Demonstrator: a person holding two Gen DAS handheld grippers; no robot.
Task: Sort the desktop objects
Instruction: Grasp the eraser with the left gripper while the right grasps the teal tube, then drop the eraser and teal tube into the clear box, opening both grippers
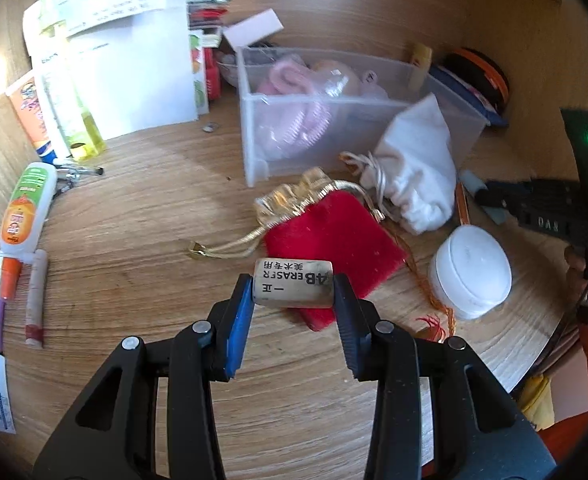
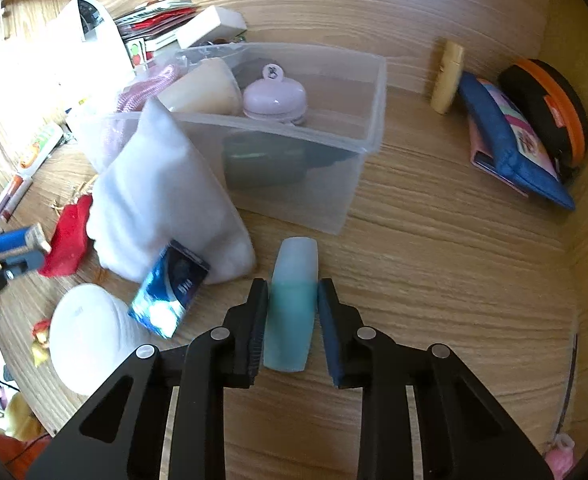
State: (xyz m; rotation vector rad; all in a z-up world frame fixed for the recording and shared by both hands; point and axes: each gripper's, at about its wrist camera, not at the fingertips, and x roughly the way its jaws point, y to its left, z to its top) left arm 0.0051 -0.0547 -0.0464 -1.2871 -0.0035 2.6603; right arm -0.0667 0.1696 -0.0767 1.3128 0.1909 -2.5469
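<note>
Left wrist view: the left hand-held gripper (image 1: 292,285) pinches a grubby 4B eraser (image 1: 292,283) at its tips, raised over the red pouch (image 1: 335,240) in front of the clear bin (image 1: 325,108). The right hand-held gripper (image 2: 292,312) reaches level and forward, fingers flanking a teal tube (image 2: 292,308) lying on the table (image 2: 453,240) just before the bin; whether the pads are pressing it, I cannot tell.

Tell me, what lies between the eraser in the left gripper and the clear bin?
In the left wrist view, the red pouch with its gold cords lies between the eraser and the bin; beyond it is bare desk.
</note>
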